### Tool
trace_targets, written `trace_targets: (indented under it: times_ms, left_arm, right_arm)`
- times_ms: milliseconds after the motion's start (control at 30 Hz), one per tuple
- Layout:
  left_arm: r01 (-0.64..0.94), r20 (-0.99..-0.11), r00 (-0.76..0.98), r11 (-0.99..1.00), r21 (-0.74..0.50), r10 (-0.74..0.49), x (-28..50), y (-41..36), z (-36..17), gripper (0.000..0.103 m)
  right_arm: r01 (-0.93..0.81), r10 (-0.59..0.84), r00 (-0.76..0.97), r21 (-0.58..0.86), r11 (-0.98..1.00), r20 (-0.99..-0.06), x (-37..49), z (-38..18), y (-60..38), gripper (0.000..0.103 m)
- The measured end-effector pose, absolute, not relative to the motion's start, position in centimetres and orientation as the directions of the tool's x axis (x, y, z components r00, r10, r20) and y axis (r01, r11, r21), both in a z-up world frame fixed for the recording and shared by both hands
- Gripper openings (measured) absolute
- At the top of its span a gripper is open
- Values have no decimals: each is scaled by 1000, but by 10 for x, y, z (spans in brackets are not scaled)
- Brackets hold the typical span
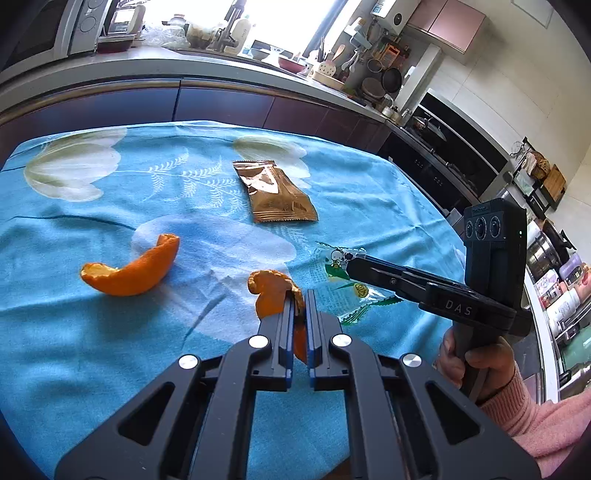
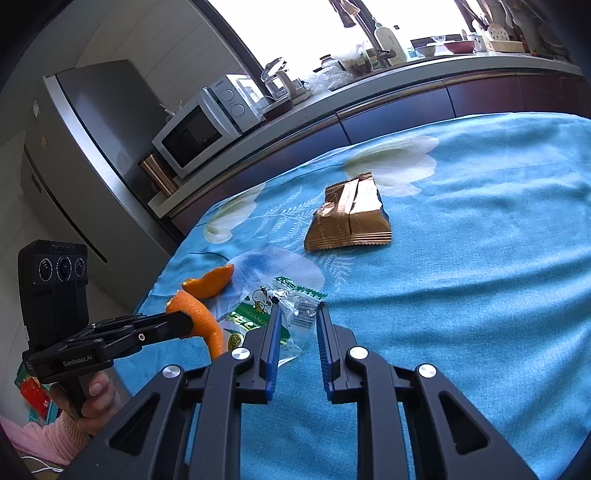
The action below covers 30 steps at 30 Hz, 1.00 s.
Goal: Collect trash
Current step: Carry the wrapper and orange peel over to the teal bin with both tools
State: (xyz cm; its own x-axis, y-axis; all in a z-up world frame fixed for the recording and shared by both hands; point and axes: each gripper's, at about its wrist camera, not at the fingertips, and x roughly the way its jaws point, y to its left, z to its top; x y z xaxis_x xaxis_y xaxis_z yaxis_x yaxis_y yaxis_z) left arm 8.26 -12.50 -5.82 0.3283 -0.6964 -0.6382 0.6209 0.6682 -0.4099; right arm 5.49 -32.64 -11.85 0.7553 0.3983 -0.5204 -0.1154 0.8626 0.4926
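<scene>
Left to right, relative to the clear wrapper [image 1: 345, 284]: a loose orange peel [image 1: 129, 271] lies well left; my left gripper [image 1: 300, 295] pinches a second peel [image 1: 271, 291] just left, lifted for collecting; my right gripper [image 2: 297, 310] straddles the wrapper, jaws part-spread, apparently ungripped.

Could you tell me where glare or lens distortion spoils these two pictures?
Left wrist view: the window is blown out white, and the counter edge bows from the fisheye. Right wrist view: the window is again overexposed; the blue cloth stays sharp.
</scene>
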Motion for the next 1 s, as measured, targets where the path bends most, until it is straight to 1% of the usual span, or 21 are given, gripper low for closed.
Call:
trace_targets:
  times_ms: [267,500,1000]
  left_arm:
    - [591,-619,380,696,-409,-687,75,-88,-46,5]
    - [555,-618,436,736,-388,-655,67,-56,-39,5]
    - [459,-588,531,790,-406,-610,59,8,-29,5]
  right_arm:
    - [-180,435,750,479,859,-499,61,-106,-300,18]
    - [-247,486,729,475,844,-483,69,-97,-272,18]
    - [-368,575,666,461,808,-475,86,-85,-208,18]
